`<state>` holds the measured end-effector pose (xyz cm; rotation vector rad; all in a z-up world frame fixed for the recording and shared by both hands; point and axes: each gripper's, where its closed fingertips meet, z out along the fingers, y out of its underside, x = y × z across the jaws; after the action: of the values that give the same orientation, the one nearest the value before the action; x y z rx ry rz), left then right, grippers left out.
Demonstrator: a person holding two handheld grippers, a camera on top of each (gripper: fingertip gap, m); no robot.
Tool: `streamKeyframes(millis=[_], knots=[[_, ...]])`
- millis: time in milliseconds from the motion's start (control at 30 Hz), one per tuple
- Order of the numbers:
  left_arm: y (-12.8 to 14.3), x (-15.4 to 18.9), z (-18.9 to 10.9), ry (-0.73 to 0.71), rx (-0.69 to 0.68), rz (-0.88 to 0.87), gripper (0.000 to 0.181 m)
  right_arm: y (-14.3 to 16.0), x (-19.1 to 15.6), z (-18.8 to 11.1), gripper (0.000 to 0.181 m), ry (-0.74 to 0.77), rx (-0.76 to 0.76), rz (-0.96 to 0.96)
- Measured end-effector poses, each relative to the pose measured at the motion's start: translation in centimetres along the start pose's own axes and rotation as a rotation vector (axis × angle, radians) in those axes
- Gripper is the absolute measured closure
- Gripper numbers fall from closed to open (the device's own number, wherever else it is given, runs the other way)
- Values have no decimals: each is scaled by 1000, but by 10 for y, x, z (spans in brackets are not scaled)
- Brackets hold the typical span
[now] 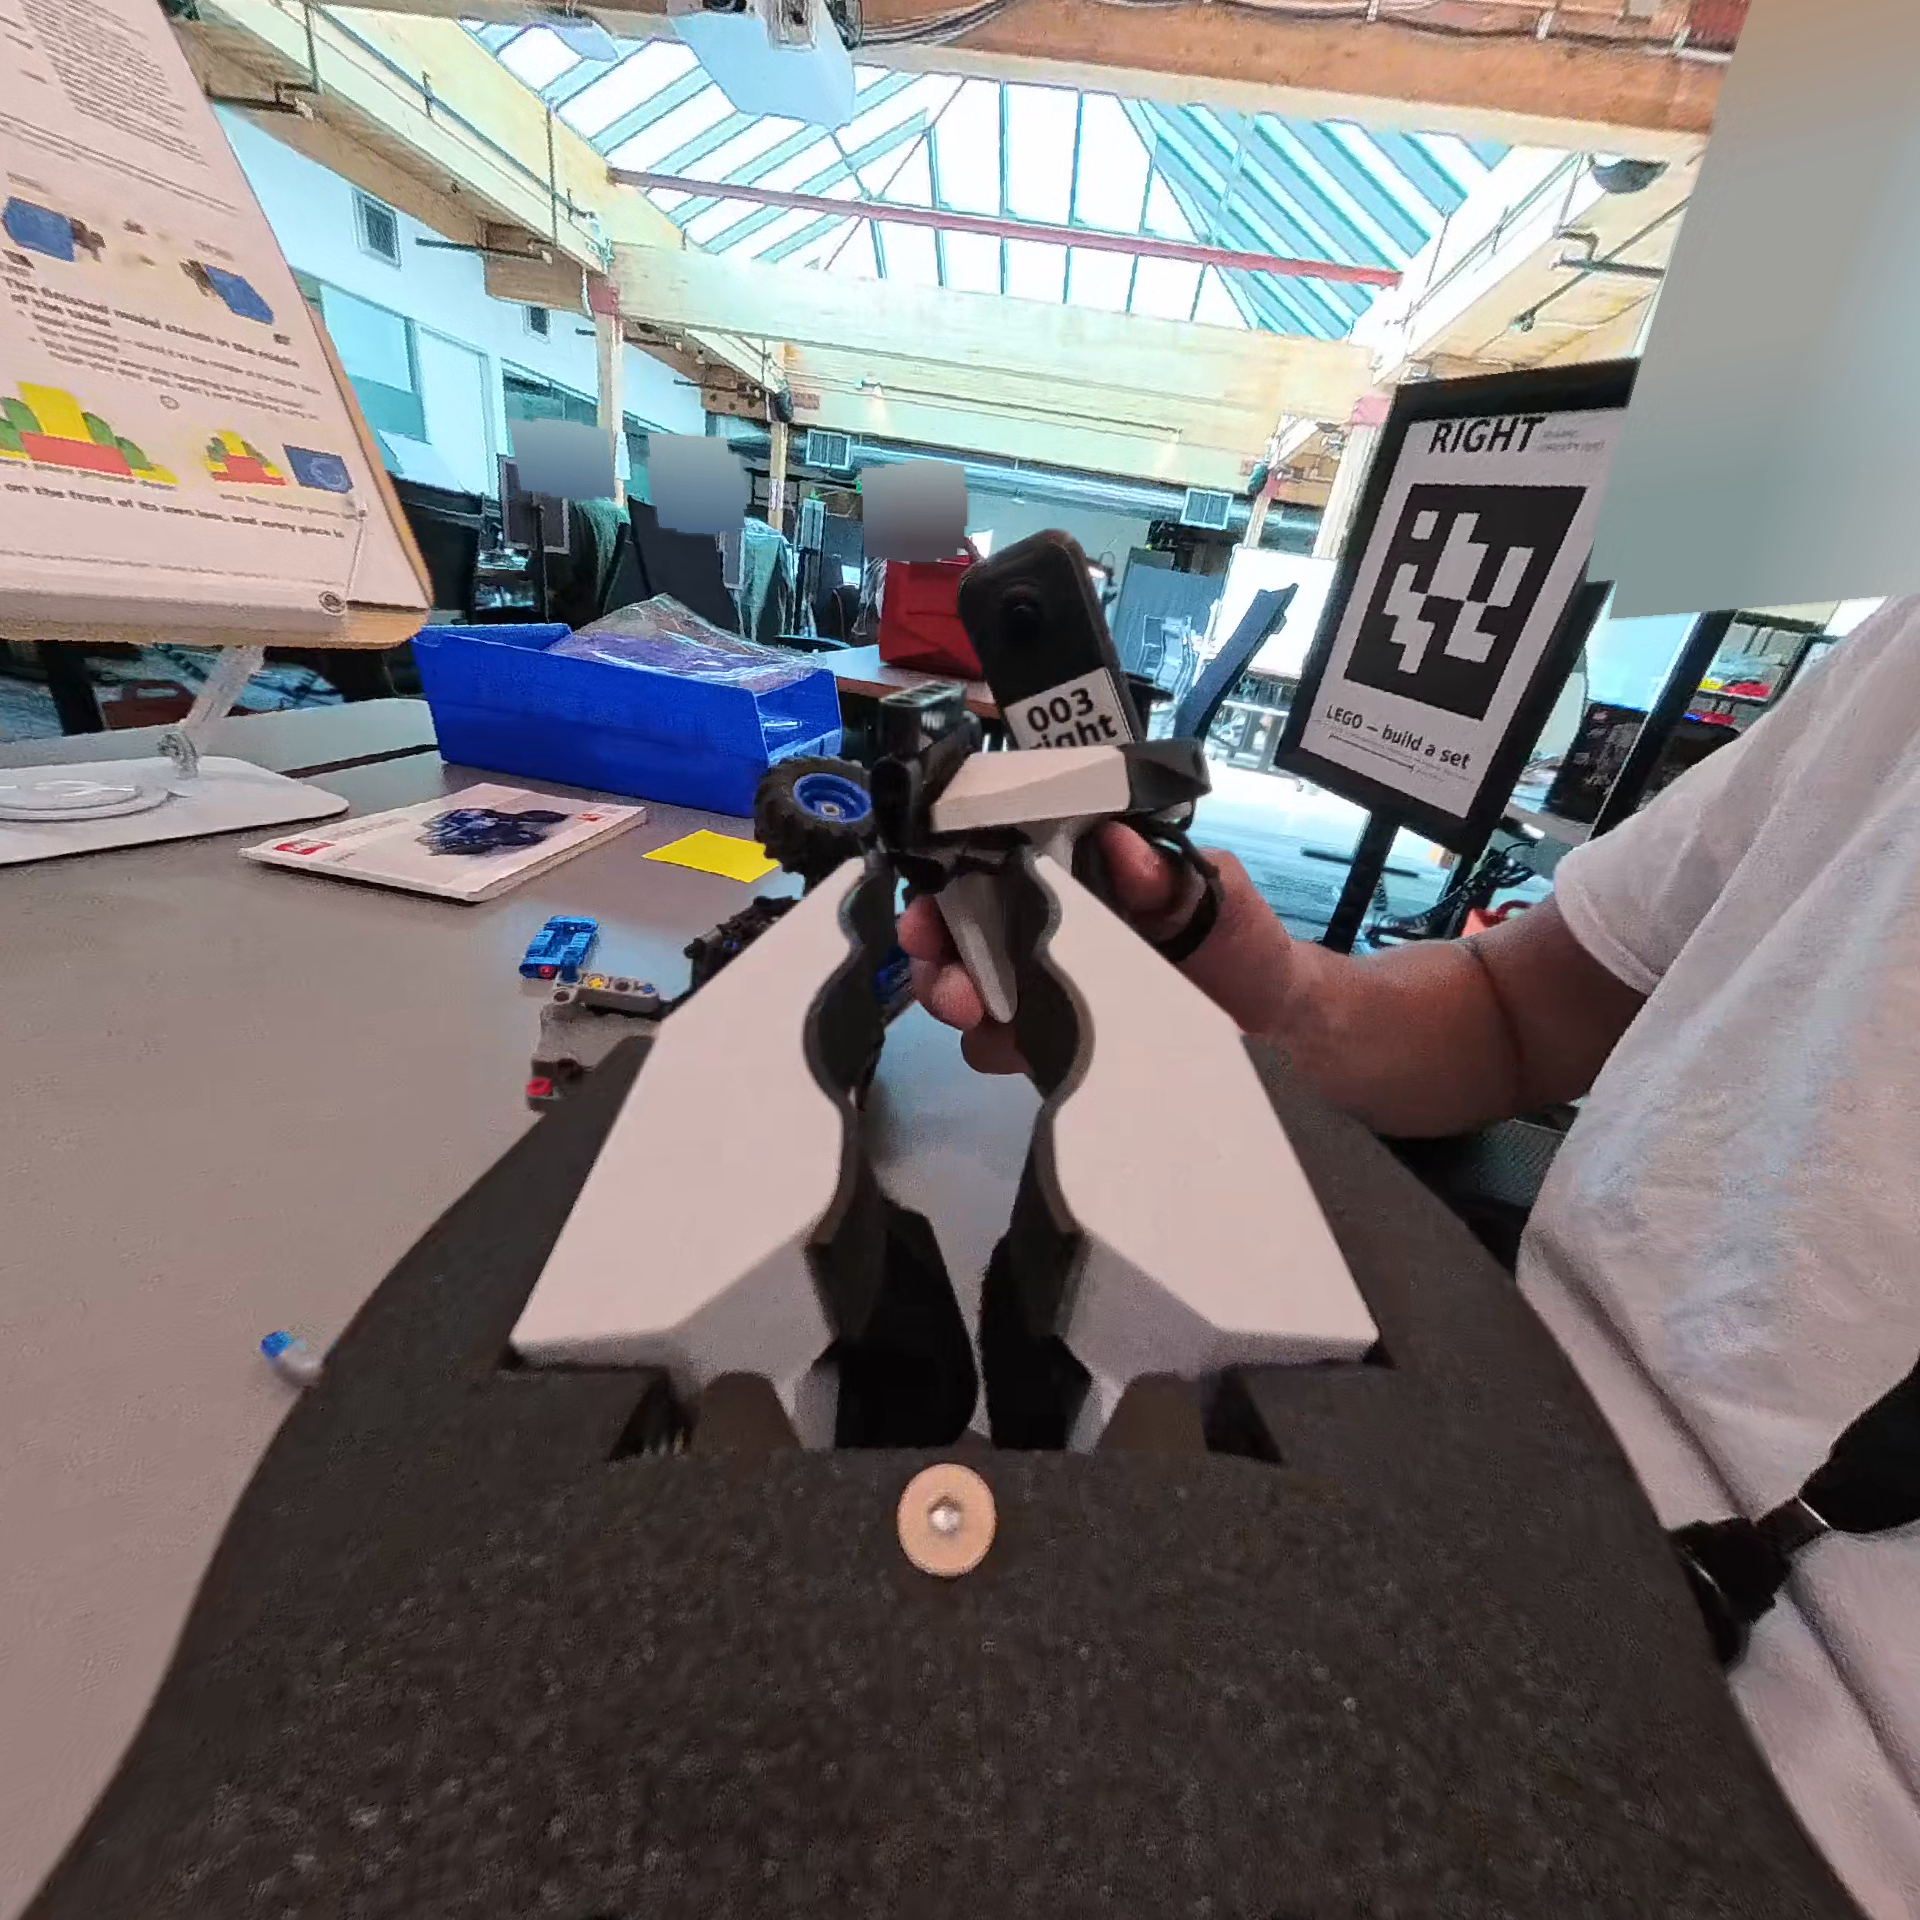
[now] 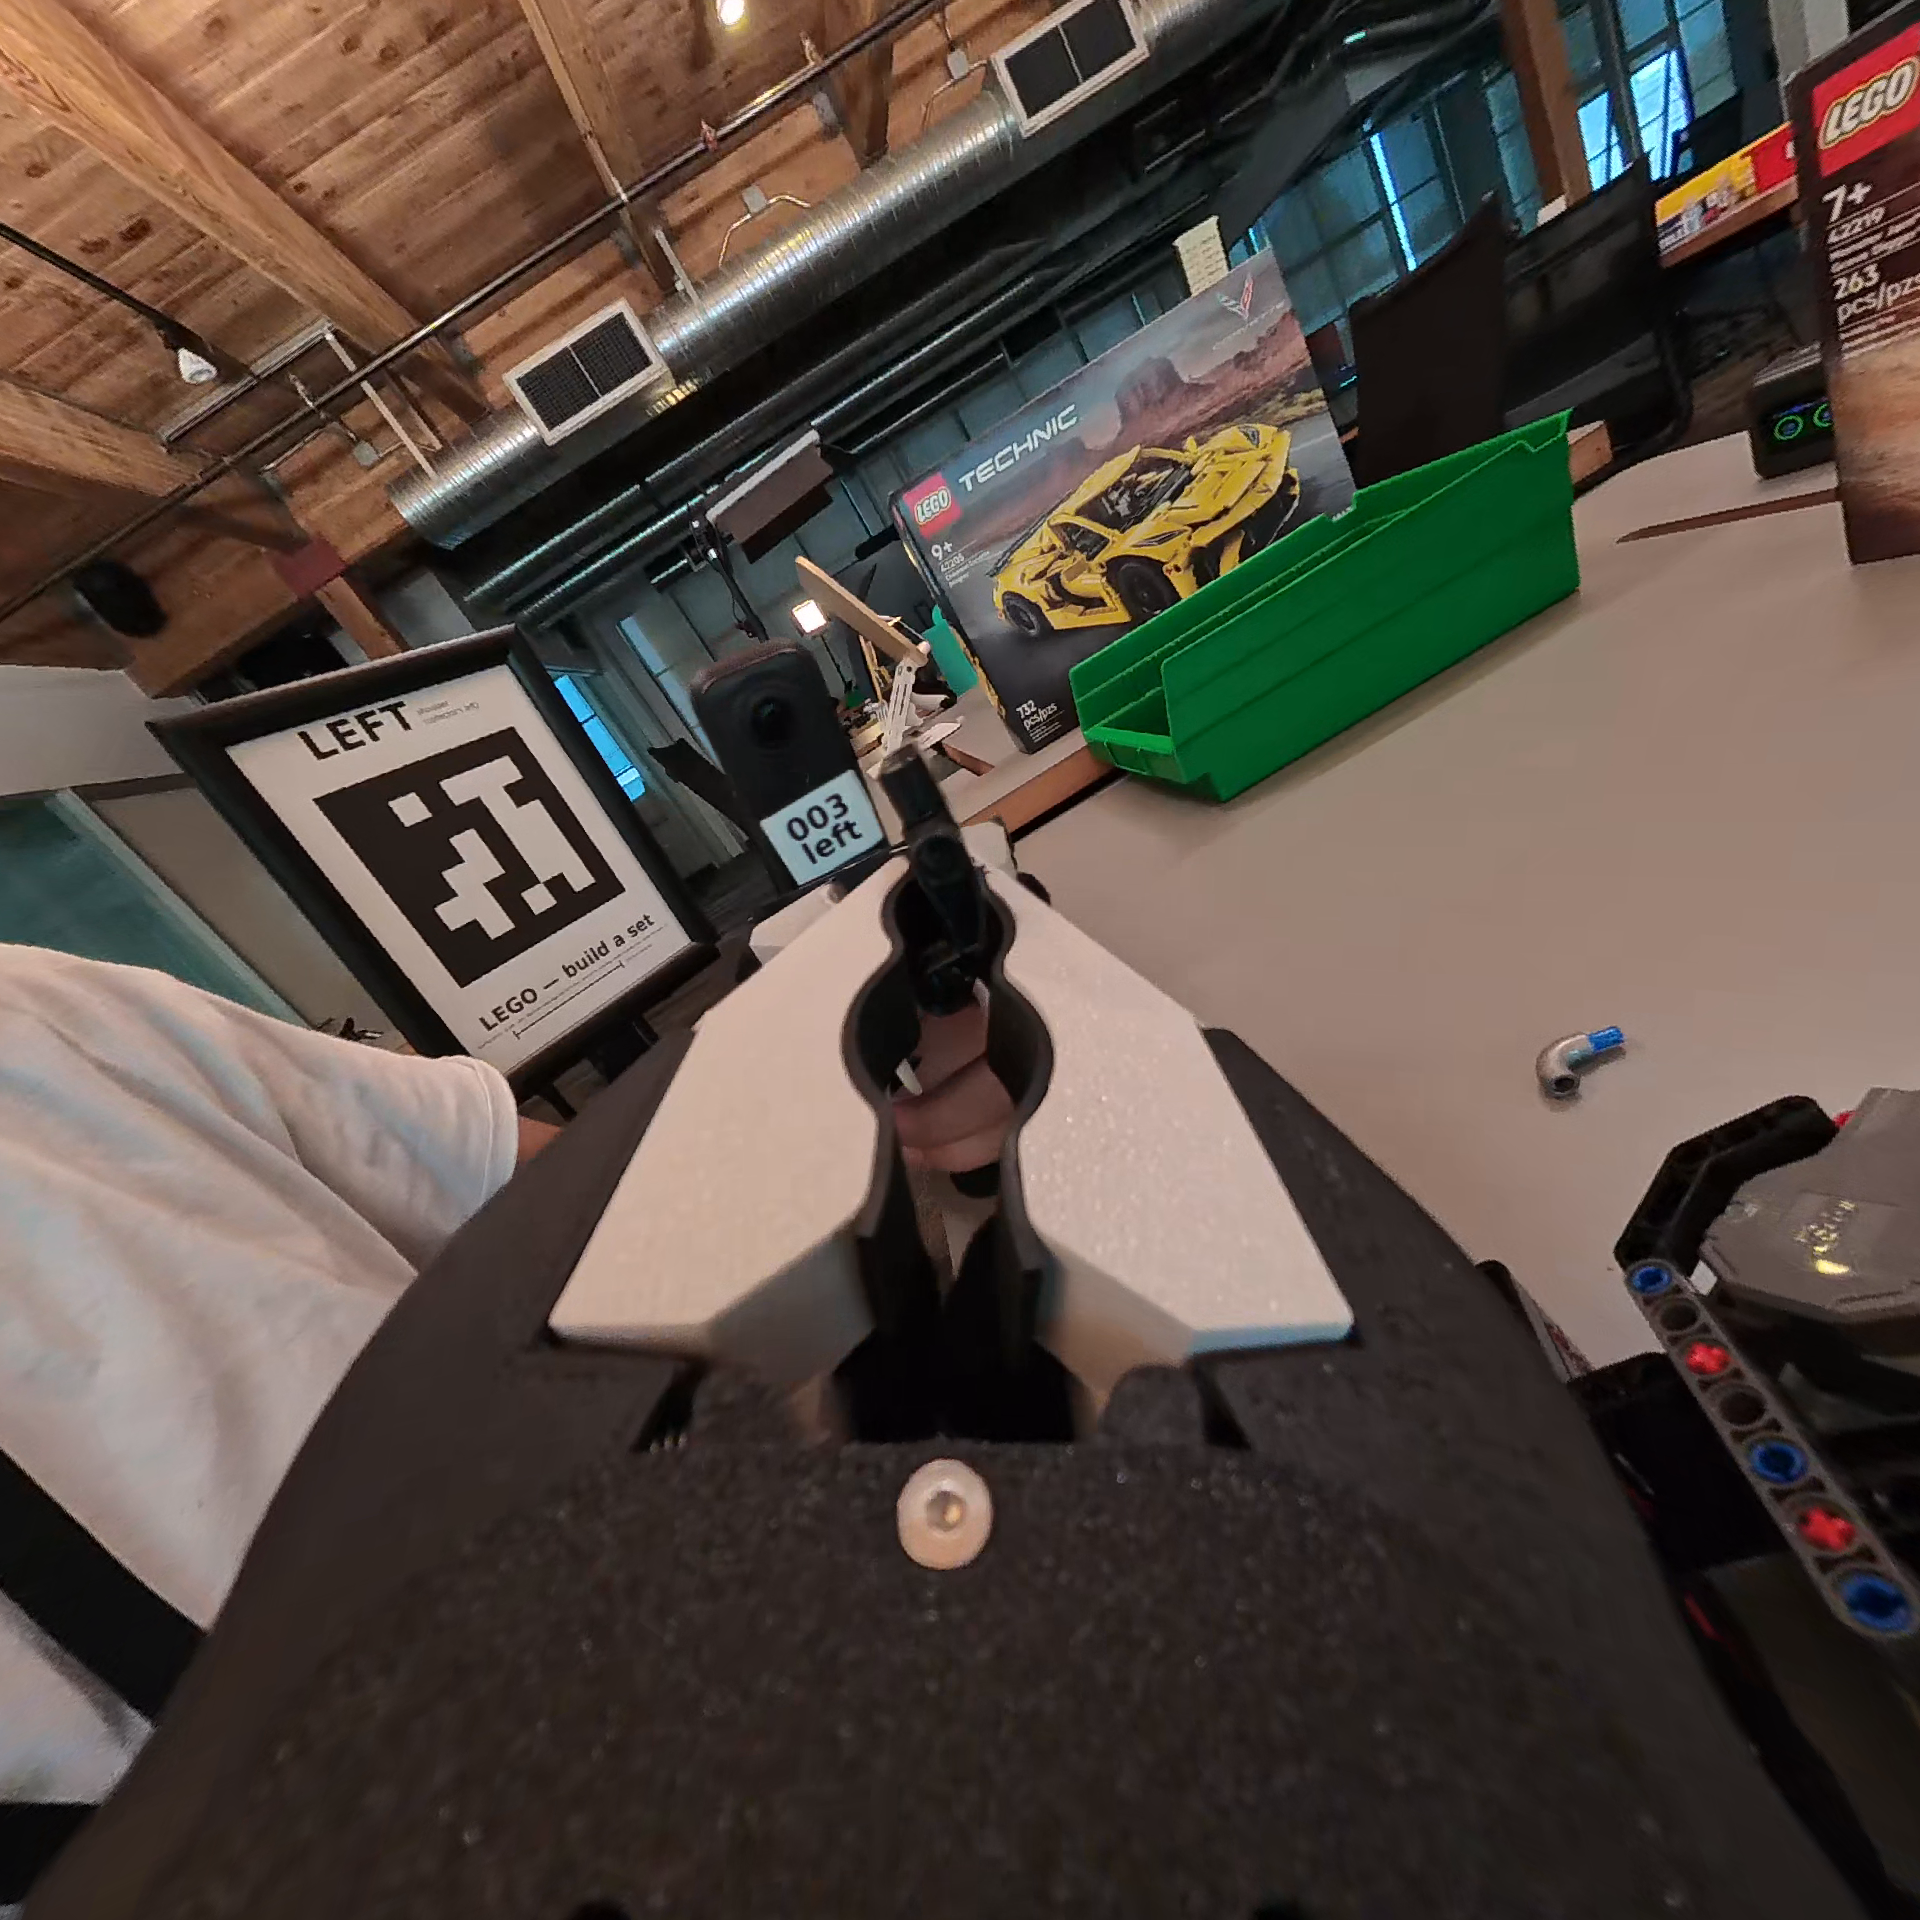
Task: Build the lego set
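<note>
Left wrist view shows the left gripper (image 1: 951, 914) with its jaws parted, nothing caught between them, its tips reaching up to the right gripper (image 1: 940, 821) held just in front by a hand (image 1: 1122, 935). That right gripper is clamped on a black toy-brick assembly (image 1: 904, 790) carrying a black wheel with a blue hub (image 1: 816, 810). From the right wrist view, the right gripper (image 2: 940, 914) has its jaws closed around the same black piece (image 2: 935, 894), which sticks up past the fingertips. Below on the grey table (image 1: 208, 1091) lie a small blue brick part (image 1: 561, 943), a grey beam with coloured pins (image 1: 608, 992), a yellow sticky note (image 1: 712, 854) and an instruction booklet (image 1: 447, 836); a blue bin (image 1: 623, 707) stands behind them. On the right gripper's side, a grey elbow connector with a blue pin (image 2: 1579, 1058) lies alone on the table, a partly built grey and black model (image 2: 1787, 1351) sits at the near right edge, and a green bin (image 2: 1340, 623) and a boxed yellow car set (image 2: 1122, 509) stand farther back.
</note>
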<state>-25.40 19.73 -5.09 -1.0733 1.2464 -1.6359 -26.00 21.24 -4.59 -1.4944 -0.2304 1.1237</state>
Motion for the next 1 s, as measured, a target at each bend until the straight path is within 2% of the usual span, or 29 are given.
streamKeyframes(millis=[33, 233, 267, 300, 433, 567, 633, 700, 733, 833, 900, 1000], knots=[[1, 1, 0, 11, -1, -5, 161, 1, 0, -1, 176, -9, -7, 6], [-2, -1, -7, 66, 42, -101, 158, 14, -8, 1, 175, -81, -50, 60], [0, 1, -7, 81, 38, -102, 160, 16, -7, 2, 175, -75, -55, 66], [1, 2, -8, 91, 43, -99, 170, 17, -5, 2, 175, -71, -57, 69], [3, 2, -11, 99, 36, -105, 175, 20, -5, 3, 175, -117, -73, 154], [-2, -11, -18, -27, 39, 52, 176, 19, 9, -1, 158, 5, -128, 25], [-5, -20, -24, -127, 18, 196, 176, 7, 17, -6, 151, 94, -99, -90], [-8, -25, -29, -229, 9, 337, 177, -7, 26, -9, 131, 201, -31, -222], [-10, -29, -30, -292, 9, 404, 176, -12, 27, -9, 127, 245, 3, -289], [-16, -32, -31, -446, 29, 549, 176, -8, 23, 4, 116, 280, 32, -426], [-18, -28, -28, -486, 40, 596, 176, -7, 18, 16, 109, 266, 56, -438], [-17, -27, -25, -534, 15, 651, 175, -25, 8, 21, 111, 277, 174, -520]])
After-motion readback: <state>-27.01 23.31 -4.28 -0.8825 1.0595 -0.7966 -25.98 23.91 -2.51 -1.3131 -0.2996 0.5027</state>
